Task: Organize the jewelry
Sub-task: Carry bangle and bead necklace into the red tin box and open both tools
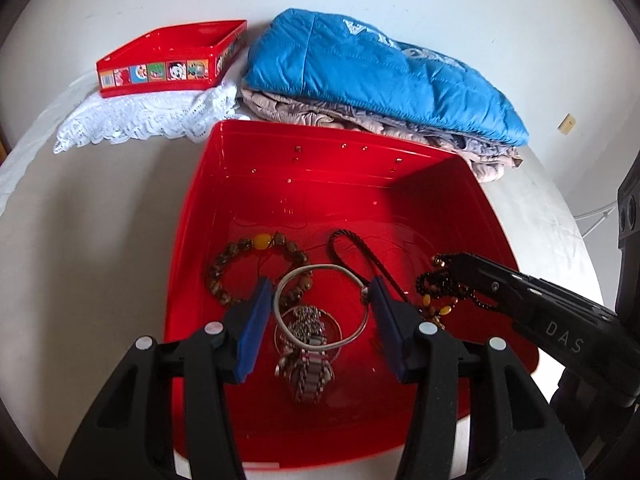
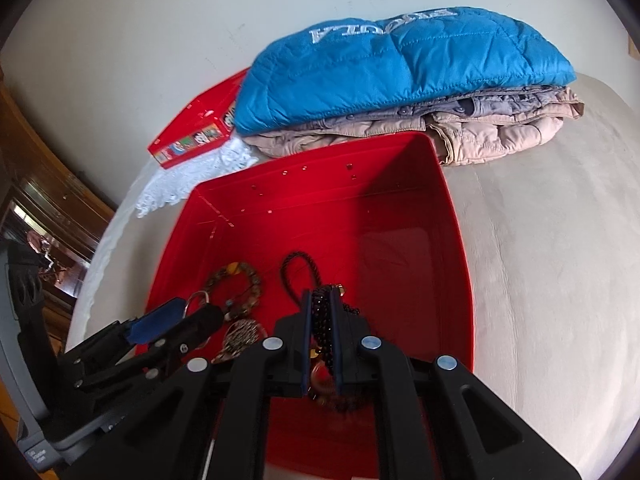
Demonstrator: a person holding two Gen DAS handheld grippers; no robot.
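Note:
A large red bin (image 1: 240,184) (image 2: 452,240) holds the jewelry. In the left wrist view my left gripper (image 1: 320,300) is open, its blue pads on either side of a silver bangle (image 1: 362,322) that lies over a metal watch (image 1: 310,376). A brown bead bracelet with a yellow bead (image 1: 240,256) and a dark cord (image 1: 344,244) lie behind. My right gripper (image 2: 321,300) is shut on a black bead necklace (image 2: 322,320) (image 1: 436,284) with yellow beads. The left gripper (image 2: 188,310) also shows in the right wrist view.
A small red cartoon tin (image 1: 176,60) (image 2: 192,136) sits on a white lace cloth (image 1: 148,120) at the back left. A folded blue jacket (image 1: 372,72) (image 2: 392,60) lies on beige clothes (image 2: 500,128) behind the bin. All rest on a pale round table (image 2: 540,260).

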